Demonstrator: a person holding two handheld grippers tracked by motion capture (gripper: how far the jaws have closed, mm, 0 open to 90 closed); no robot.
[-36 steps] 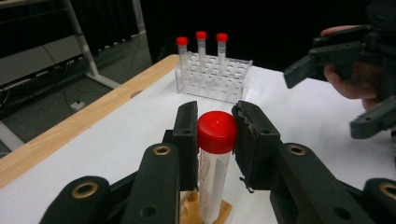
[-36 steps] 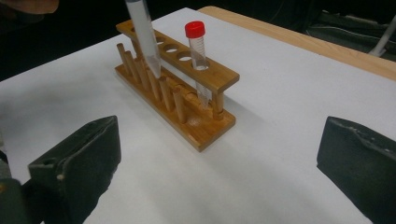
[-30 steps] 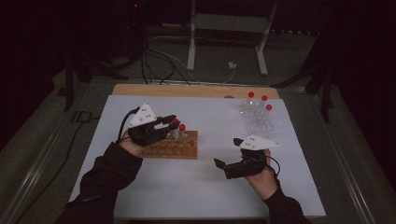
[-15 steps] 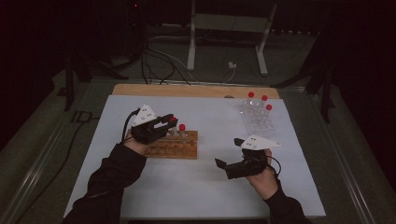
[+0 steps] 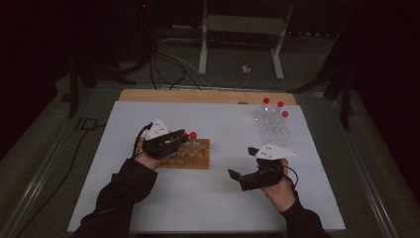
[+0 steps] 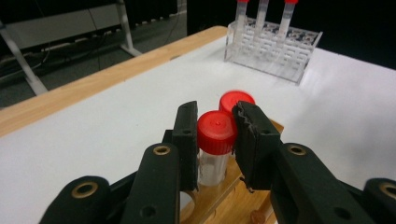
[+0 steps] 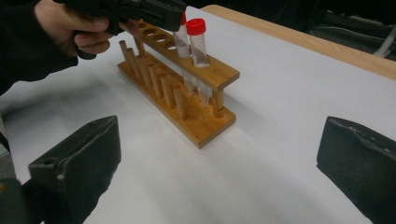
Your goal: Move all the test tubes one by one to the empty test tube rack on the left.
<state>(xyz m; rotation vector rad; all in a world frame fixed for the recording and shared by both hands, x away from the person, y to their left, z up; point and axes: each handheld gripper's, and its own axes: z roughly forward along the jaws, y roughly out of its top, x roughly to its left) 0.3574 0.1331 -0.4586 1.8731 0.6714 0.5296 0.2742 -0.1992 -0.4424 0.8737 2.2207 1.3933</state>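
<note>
Left gripper [image 6: 215,135] is clamping a clear plastic tube w/ red screw cap [image 6: 215,140], sitting upright in a hole of the wooden tube rack [image 7: 187,93], just beside a 2nd red-capped tube [image 7: 198,42]. Right gripper [image 7: 219,158] is hovering w/ jaws wide apart, holding nothing, near the rack.

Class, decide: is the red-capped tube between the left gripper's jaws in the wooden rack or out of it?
In. The tube stands upright in a hole of the wooden rack, with the left gripper clamped on its cap.
</note>
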